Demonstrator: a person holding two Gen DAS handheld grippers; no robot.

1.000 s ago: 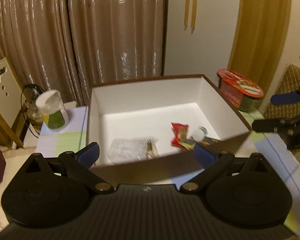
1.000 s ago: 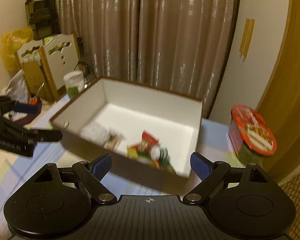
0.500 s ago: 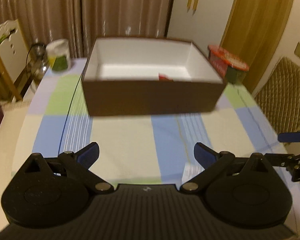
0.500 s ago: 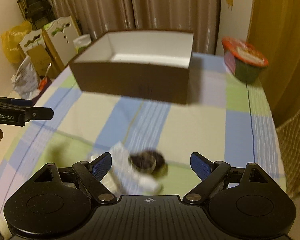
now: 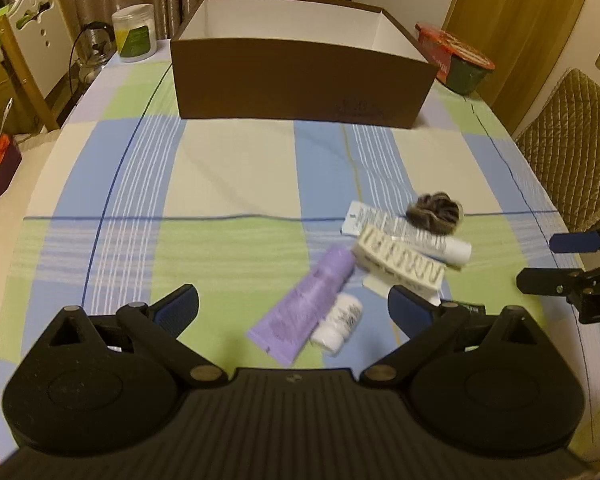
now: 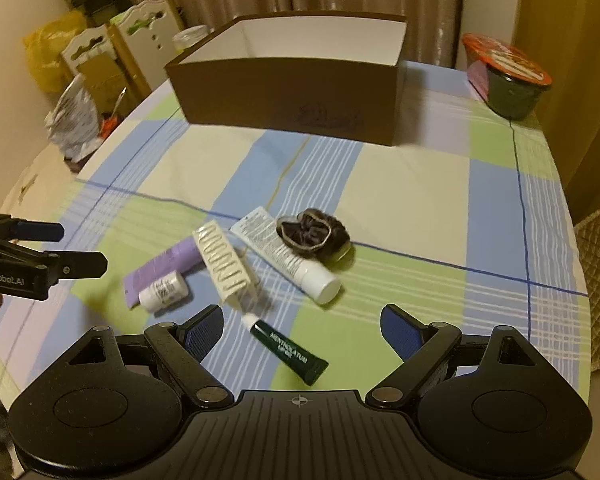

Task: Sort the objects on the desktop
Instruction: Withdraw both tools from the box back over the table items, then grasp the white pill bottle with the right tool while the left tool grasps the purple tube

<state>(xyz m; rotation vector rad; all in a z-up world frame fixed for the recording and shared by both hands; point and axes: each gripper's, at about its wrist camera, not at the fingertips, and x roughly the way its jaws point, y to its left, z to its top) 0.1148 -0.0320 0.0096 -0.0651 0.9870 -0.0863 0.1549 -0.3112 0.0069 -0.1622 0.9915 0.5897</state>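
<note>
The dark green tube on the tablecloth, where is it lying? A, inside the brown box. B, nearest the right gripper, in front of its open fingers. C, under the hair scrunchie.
B: the dark green tube lies on the cloth just ahead of the right gripper, apart from the scrunchie and the box.

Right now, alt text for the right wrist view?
Open right tongs hover over a green tube on a checked tablecloth. Beyond lie a cream hair claw, white tube, dark scrunchie, purple tube and brown box.
</note>
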